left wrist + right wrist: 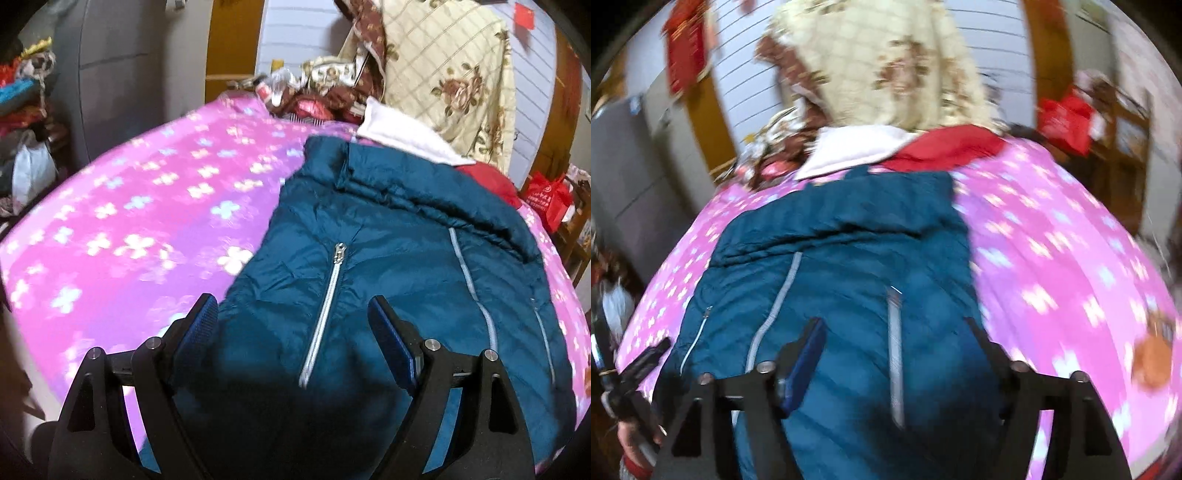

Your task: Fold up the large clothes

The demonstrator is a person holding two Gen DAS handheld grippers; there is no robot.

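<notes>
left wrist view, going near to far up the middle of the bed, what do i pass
left gripper with open jaws → teal jacket → white cloth → cream floral quilt piled at the far end, all on the pink flowered sheet

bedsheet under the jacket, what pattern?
The bedsheet is pink-purple with small white and pale-blue flower shapes; it shows sharpest in the left wrist view.
</notes>
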